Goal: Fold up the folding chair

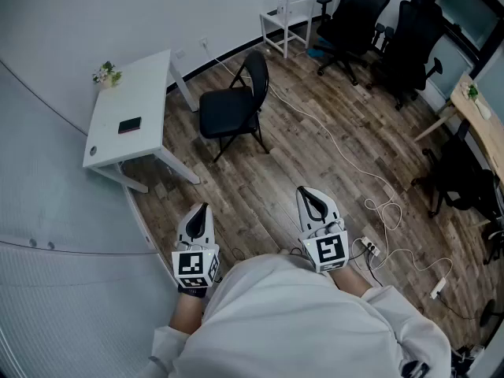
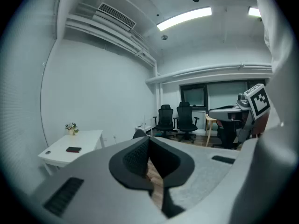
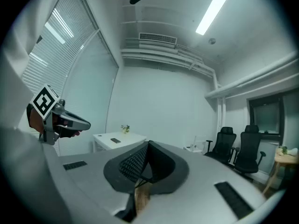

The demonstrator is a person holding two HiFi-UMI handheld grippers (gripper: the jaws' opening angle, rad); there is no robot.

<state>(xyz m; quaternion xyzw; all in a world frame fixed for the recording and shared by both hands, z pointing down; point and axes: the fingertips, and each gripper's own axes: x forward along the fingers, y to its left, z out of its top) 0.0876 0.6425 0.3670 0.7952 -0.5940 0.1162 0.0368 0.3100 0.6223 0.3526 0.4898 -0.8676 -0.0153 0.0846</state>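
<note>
Closed and empty: left gripper, right gripper. The folding chair stands well apart and is to be approached first, jaws opened before it is gripped.

Cool, even overhead light from ceiling strip lamps, which blow out to white glare. Room bright; shadows soft, a faint one under the folding chair. Both gripper views fisheye: walls bow, corners vignette to black, nearest foreground soft, far room sharper. Head view crisp, edges mildly curved
</note>
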